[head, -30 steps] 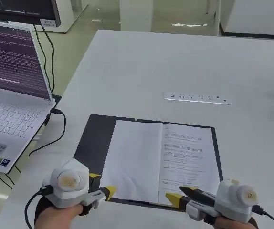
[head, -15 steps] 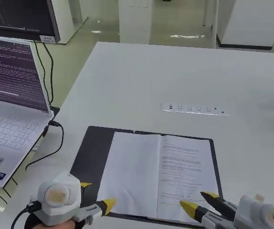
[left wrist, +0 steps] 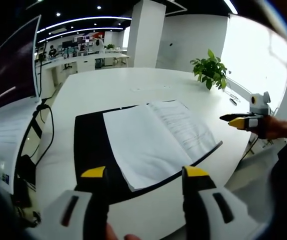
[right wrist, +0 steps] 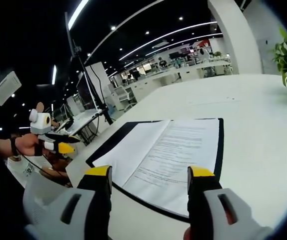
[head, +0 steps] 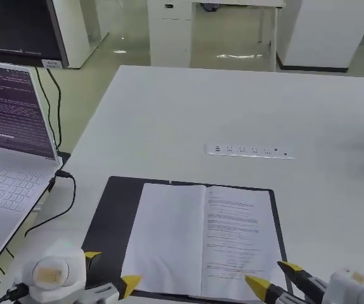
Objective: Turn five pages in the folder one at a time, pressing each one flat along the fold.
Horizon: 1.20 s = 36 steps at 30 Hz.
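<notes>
Folder (head: 106, 215): lies open on the white table (head: 188, 107), printed page on its right.
Left gripper (head: 111, 269): jaws spread apart, at the folder's 7 o'clock corner.
Right gripper (head: 271, 274): jaws spread apart, at 5 o'clock.

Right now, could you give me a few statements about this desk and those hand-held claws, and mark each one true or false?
1. The folder lies open on the table. True.
2. The right gripper is shut on a page. False: its jaws stand open, holding nothing.
3. The printed page is right of the fold, the blank page left of it. True.
4. The laptop is closed. False: it is open, screen lit.
5. The power strip rests on the folder. False: it lies on the table beyond it, apart.
</notes>
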Each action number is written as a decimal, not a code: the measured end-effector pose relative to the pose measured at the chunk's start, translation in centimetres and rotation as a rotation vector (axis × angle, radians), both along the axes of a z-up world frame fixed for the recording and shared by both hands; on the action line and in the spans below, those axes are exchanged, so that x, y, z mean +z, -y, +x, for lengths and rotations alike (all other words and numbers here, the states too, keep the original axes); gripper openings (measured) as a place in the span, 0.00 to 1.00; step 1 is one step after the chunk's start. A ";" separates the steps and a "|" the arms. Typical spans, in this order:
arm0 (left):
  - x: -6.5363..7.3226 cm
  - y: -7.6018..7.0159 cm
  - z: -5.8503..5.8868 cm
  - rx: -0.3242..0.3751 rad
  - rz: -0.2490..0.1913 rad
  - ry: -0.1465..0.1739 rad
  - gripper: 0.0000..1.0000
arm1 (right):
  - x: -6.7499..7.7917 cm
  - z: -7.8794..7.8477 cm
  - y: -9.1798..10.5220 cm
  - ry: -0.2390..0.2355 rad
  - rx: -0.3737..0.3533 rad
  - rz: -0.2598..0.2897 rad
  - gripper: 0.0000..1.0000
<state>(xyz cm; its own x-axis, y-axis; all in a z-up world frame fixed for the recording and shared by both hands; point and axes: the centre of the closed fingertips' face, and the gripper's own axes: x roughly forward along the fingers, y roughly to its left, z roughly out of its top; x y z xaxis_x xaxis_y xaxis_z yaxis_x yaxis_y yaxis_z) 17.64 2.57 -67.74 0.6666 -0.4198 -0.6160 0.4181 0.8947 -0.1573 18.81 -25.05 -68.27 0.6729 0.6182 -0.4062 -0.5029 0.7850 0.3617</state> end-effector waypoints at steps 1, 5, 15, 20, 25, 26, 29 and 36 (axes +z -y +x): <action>0.0 -0.1 -0.1 -0.004 0.010 -0.001 0.60 | 0.1 -0.1 0.2 0.003 -0.002 -0.007 0.60; 0.6 -0.2 -0.2 -0.008 0.027 0.017 0.64 | 0.2 -0.5 0.5 0.009 0.006 -0.038 0.61; 0.7 0.0 -0.3 -0.022 0.041 0.015 0.67 | 0.2 -1.1 0.9 0.000 0.007 -0.041 0.63; 0.6 0.5 -0.1 -0.031 0.040 0.007 0.68 | 0.2 -1.5 1.1 -0.007 0.009 -0.038 0.64; 0.7 1.6 0.2 -0.063 0.043 0.006 0.68 | 0.2 -1.9 1.4 -0.013 0.002 -0.030 0.65; 0.6 1.8 0.3 -0.074 0.047 0.004 0.68 | 0.2 -2.0 1.4 -0.014 0.004 -0.032 0.65; 0.7 2.3 0.5 -0.101 0.058 0.002 0.68 | 0.3 -2.2 1.5 -0.014 0.005 -0.036 0.65; 1.5 3.8 1.1 -0.152 0.050 0.024 0.68 | 0.9 -2.7 1.9 -0.012 0.007 -0.039 0.67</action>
<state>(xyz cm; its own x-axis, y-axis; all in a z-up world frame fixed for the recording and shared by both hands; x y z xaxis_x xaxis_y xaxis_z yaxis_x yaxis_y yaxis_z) 18.74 -1.25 -66.23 0.6130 -0.4859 -0.6231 0.5521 0.8275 -0.1021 16.09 -26.95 -67.34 0.6636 0.6061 -0.4385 -0.5040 0.7954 0.3367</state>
